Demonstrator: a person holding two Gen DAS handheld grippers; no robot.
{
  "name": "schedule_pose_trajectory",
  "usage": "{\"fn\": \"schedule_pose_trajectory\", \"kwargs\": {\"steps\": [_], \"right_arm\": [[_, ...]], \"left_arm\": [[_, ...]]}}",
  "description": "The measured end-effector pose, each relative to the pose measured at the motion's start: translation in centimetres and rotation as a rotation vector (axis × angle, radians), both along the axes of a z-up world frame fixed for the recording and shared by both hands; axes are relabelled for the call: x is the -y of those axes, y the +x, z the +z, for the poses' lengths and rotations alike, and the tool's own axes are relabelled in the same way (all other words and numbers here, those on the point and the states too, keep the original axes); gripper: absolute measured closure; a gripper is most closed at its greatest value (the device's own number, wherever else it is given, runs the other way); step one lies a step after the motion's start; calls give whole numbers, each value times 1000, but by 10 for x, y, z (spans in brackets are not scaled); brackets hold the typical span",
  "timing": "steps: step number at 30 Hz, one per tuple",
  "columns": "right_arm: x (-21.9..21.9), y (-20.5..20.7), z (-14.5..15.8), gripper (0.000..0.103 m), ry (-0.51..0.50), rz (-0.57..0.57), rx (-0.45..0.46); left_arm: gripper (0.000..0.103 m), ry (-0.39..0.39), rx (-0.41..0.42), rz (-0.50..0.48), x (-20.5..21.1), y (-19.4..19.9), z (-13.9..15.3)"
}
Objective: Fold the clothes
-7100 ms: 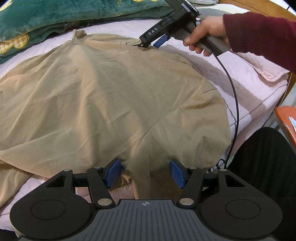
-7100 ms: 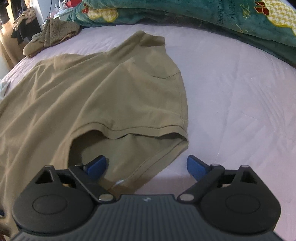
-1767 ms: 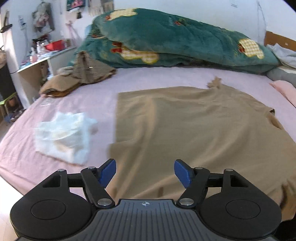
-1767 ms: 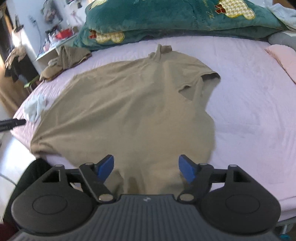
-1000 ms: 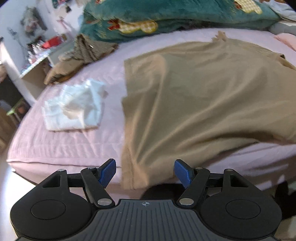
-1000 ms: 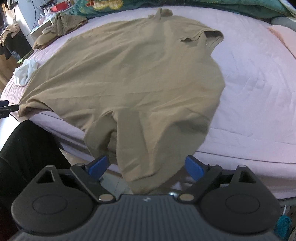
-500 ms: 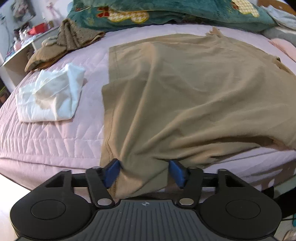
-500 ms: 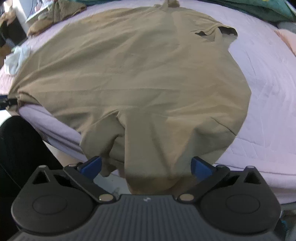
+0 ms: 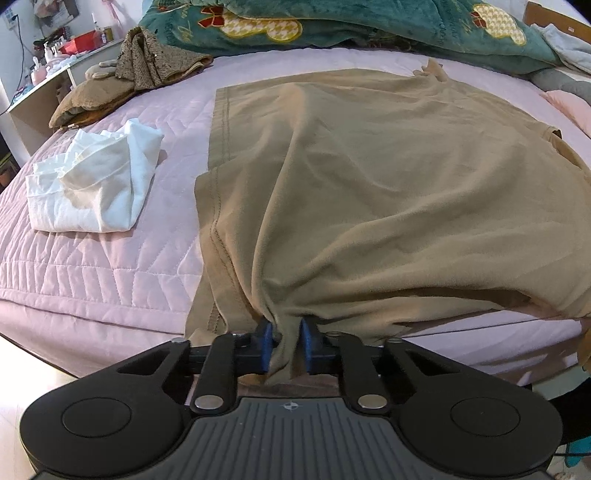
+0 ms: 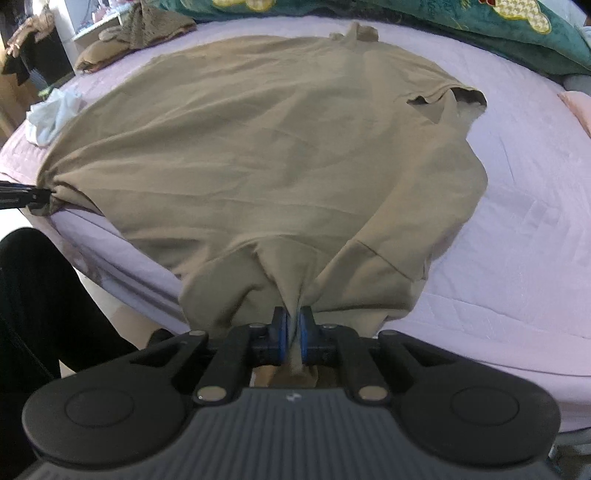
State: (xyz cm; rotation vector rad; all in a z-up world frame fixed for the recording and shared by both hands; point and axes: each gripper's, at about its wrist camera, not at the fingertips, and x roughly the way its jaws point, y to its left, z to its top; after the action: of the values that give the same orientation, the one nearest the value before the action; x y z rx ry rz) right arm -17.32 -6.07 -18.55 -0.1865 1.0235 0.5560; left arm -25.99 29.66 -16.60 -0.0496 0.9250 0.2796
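Note:
A tan T-shirt (image 9: 388, 177) lies spread over the pink bed, its near edge hanging over the bed's side. My left gripper (image 9: 286, 341) is shut on a bunched corner of the shirt's hem at the bed edge. The shirt also fills the right wrist view (image 10: 258, 140), with a sleeve opening at the right. My right gripper (image 10: 291, 338) is shut on a bunched fold of the shirt near the sleeve side. The left gripper's tip shows at the far left of the right wrist view (image 10: 22, 195), pinching the other corner.
A crumpled white garment (image 9: 92, 181) lies on the pink bed (image 9: 110, 258) left of the shirt. A brown clothes pile (image 9: 129, 74) and a green blanket (image 9: 332, 22) sit at the back. A white shelf (image 9: 44, 85) stands far left. Dark-clad legs (image 10: 44, 302) are beside the bed.
Both grippers have closed: each was open around the shirt's hanging edge half a second ago and is now clamped on bunched fabric, which is pulled taut toward them.

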Motion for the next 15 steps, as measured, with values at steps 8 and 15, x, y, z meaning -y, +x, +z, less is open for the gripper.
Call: {"fn": "schedule_pose_trajectory", "kwargs": {"steps": [8, 15], "right_arm": [[19, 2, 16, 100, 90, -25, 14], [22, 3, 38, 100, 150, -24, 42]], "left_arm": [[100, -7, 26, 4, 3, -2, 7], [100, -15, 59, -3, 3, -7, 29]]}}
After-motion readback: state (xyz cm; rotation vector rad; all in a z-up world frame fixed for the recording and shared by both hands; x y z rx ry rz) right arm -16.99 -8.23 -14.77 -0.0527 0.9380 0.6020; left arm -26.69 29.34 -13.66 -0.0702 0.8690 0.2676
